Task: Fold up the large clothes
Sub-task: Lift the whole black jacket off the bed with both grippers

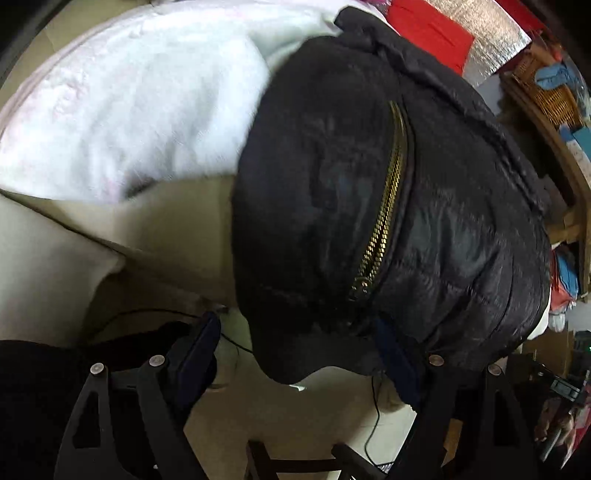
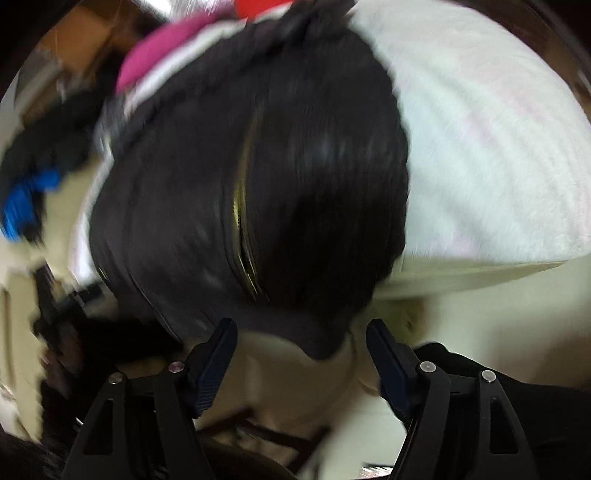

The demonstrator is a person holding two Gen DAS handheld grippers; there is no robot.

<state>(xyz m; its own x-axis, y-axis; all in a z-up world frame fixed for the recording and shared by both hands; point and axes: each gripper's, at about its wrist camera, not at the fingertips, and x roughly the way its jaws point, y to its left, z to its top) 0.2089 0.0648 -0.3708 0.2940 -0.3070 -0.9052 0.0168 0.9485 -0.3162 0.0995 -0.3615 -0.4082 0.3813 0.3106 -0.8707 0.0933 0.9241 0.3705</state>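
Observation:
A black quilted puffer jacket (image 1: 332, 177) with a gold zipper (image 1: 388, 199) lies on a surface covered by a white fluffy blanket (image 1: 140, 103), its lower end hanging over the edge. My left gripper (image 1: 299, 354) is open, its fingers either side of the jacket's hanging hem; the right finger (image 1: 395, 354) is partly under the fabric. In the right wrist view the same jacket (image 2: 295, 177) is blurred, with the zipper (image 2: 243, 221) down its middle. My right gripper (image 2: 301, 350) is open just below the hem and holds nothing.
A red sheet (image 1: 432, 29) and silver foil panel (image 1: 495, 33) lie beyond the jacket. A wicker basket (image 1: 546, 88) sits on wooden shelves at right. A pink cloth (image 2: 162, 51) and blue and black clothes (image 2: 33, 192) lie at left. Cables (image 1: 373, 417) run across the floor below.

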